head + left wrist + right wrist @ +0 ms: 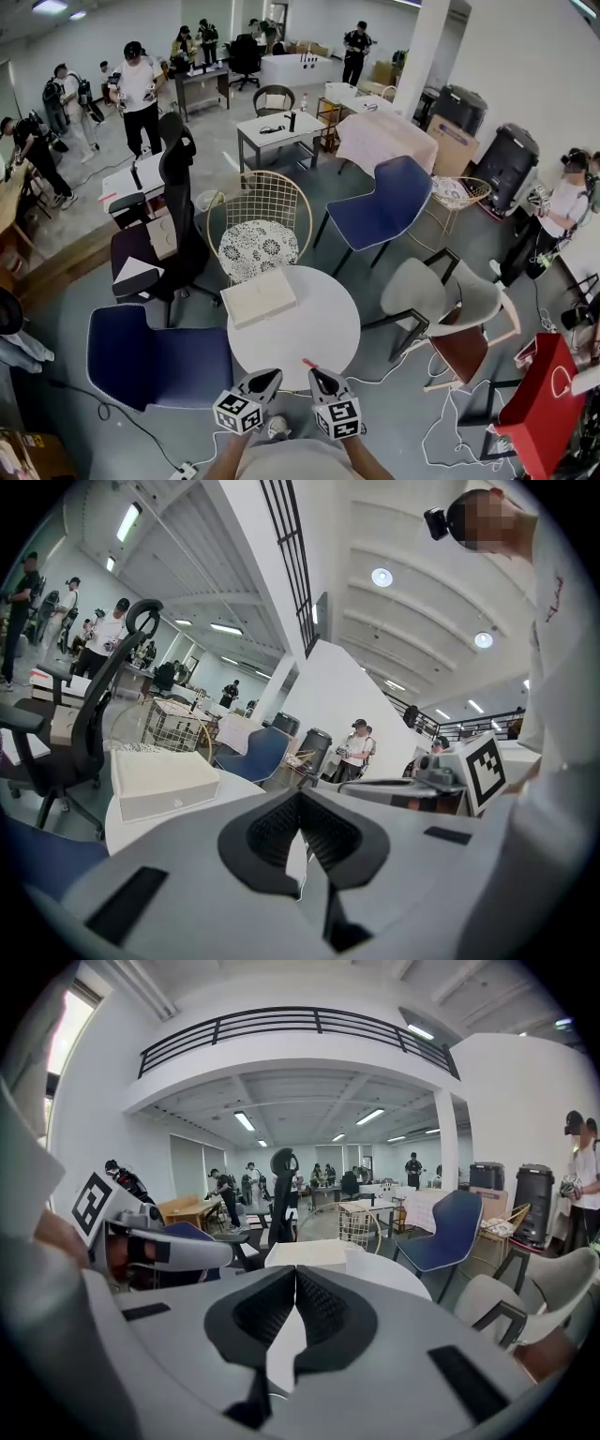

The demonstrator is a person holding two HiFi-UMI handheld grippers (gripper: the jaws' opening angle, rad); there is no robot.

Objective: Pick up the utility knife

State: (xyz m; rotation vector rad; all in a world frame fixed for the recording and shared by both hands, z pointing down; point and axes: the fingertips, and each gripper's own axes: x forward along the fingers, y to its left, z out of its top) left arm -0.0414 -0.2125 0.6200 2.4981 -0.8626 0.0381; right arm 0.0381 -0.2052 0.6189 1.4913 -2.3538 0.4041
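Hovering at white table point(314, 323) edge, L gripper point(268, 379) closed (empty), R gripper point(321, 378) closed too

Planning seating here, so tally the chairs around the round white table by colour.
Blue chairs: 2
Black office chair: 1
Gold wire chair: 1
Pale grey chair: 1
Brown chair, behind the grey one: 1
Total: 6

No legible text, label, brand or number in any view; left hand-held gripper point(270, 379) and right hand-held gripper point(320, 379) carry only black-and-white square markers point(238, 413), pattern only.
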